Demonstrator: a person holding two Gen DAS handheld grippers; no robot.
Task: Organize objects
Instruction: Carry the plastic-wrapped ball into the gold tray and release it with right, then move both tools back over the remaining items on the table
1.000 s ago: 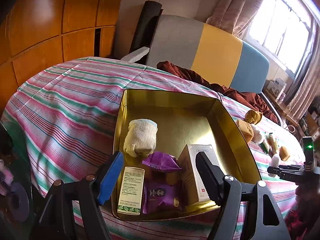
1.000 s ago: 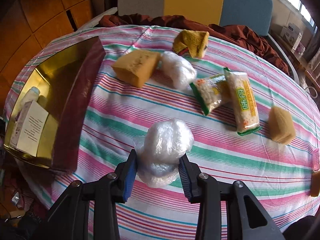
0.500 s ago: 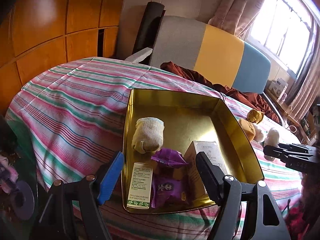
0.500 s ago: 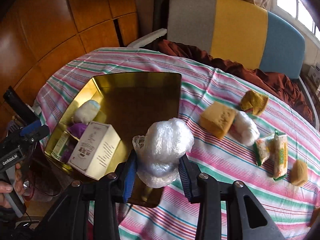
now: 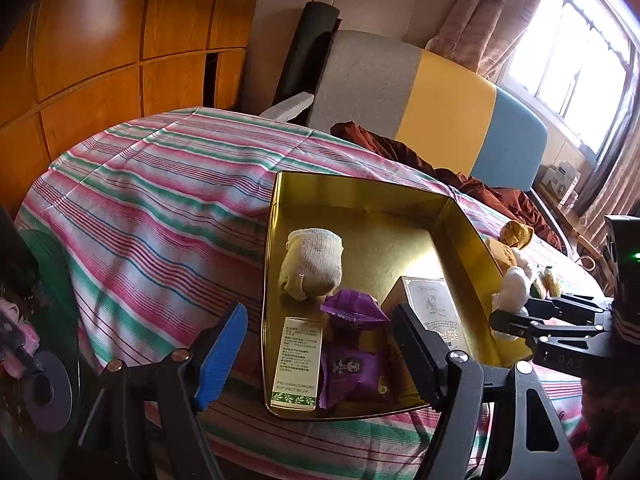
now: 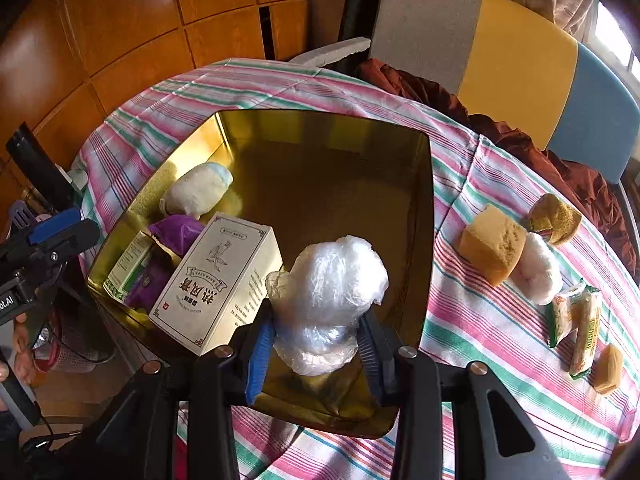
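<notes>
— Where now? How handled?
— Wad of clear plastic wrap (image 6: 327,288) clamped in right gripper (image 6: 316,344), above gold tin's (image 6: 427,216) near right corner. Probably light, soft, crushable, slippery; best gripped mid-bulk.
— Left gripper (image 5: 316,350)?
— Apart, empty, near tin's front edge.

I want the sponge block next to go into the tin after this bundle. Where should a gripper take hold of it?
Grip the yellow sponge block across its two flat upright sides, coming from above. It rests on the striped cloth with its top face bare. The white wrapped bundle touches its right side, so set the fingers on the near and far faces instead, probably.
</notes>
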